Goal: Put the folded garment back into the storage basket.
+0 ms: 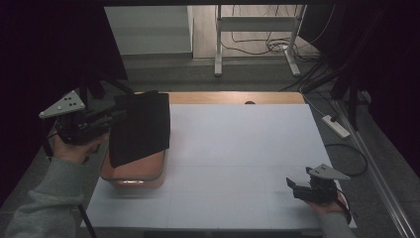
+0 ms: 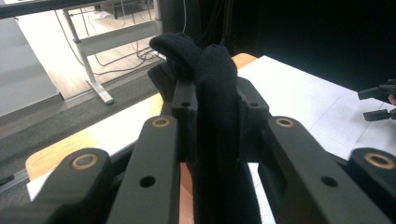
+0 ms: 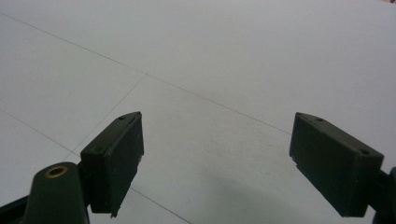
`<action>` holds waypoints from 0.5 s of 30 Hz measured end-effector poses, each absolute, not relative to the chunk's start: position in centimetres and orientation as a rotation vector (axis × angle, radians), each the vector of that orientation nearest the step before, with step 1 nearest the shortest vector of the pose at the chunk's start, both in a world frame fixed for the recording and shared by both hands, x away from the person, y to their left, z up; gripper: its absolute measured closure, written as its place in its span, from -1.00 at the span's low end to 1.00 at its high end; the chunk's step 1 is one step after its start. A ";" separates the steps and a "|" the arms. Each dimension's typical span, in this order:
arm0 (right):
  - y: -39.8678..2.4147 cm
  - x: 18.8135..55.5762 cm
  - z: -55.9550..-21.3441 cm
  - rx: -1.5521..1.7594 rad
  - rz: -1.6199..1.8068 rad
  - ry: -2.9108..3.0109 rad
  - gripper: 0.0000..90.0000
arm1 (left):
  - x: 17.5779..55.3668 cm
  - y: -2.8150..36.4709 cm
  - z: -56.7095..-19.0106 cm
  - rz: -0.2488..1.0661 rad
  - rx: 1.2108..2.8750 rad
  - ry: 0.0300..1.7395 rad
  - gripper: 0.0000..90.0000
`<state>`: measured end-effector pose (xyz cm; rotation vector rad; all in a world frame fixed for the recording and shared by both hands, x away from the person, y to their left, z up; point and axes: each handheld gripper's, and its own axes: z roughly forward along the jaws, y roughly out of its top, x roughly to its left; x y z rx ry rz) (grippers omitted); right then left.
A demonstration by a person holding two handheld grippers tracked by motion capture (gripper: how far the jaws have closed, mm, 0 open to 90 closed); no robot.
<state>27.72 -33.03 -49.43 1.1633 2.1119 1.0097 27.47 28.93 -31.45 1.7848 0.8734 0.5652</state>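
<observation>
Clamped between the jaws of the left gripper (image 2: 217, 112), a black cloth (image 1: 140, 128) is hanging over an orange bin (image 1: 132, 177) at the table's (image 1: 237, 148) left edge. Right gripper (image 3: 217, 163) is resting released, jaws apart. Judged step: transferring the cloth; the next move calls for lowering or lifting clear.
</observation>
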 end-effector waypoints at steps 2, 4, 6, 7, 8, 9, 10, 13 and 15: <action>-33.0 27.7 -49.4 1.163 1.010 2.112 -0.59 | 27.2 29.3 -31.5 0.566 1.783 0.879 0.64; -33.0 27.7 -49.4 1.161 1.010 2.112 -0.59 | 26.9 29.8 -31.5 0.566 1.784 0.886 0.64; -33.0 27.8 -49.4 1.161 1.009 2.113 -0.59 | 26.8 30.0 -31.6 0.566 1.786 0.887 0.64; -33.0 27.8 -49.4 1.161 1.009 2.112 -0.59 | 26.6 30.3 -31.6 0.569 1.788 0.893 0.64; -33.0 27.7 -49.4 1.162 1.008 2.112 -0.59 | 26.6 30.3 -31.6 0.569 1.788 0.893 0.64; -33.0 27.7 -49.4 1.163 1.007 2.114 -0.59 | 26.4 30.5 -31.7 0.568 1.794 0.897 0.64; -33.0 27.8 -49.5 1.165 1.007 2.113 -0.59 | 26.3 30.6 -31.8 0.567 1.798 0.900 0.64; -33.0 27.8 -49.5 1.165 1.005 2.115 -0.59 | 26.1 30.9 -32.1 0.561 1.808 0.905 0.64; -33.0 27.8 -49.5 1.165 1.005 2.115 -0.59 | 26.1 30.9 -32.2 0.557 1.808 0.908 0.64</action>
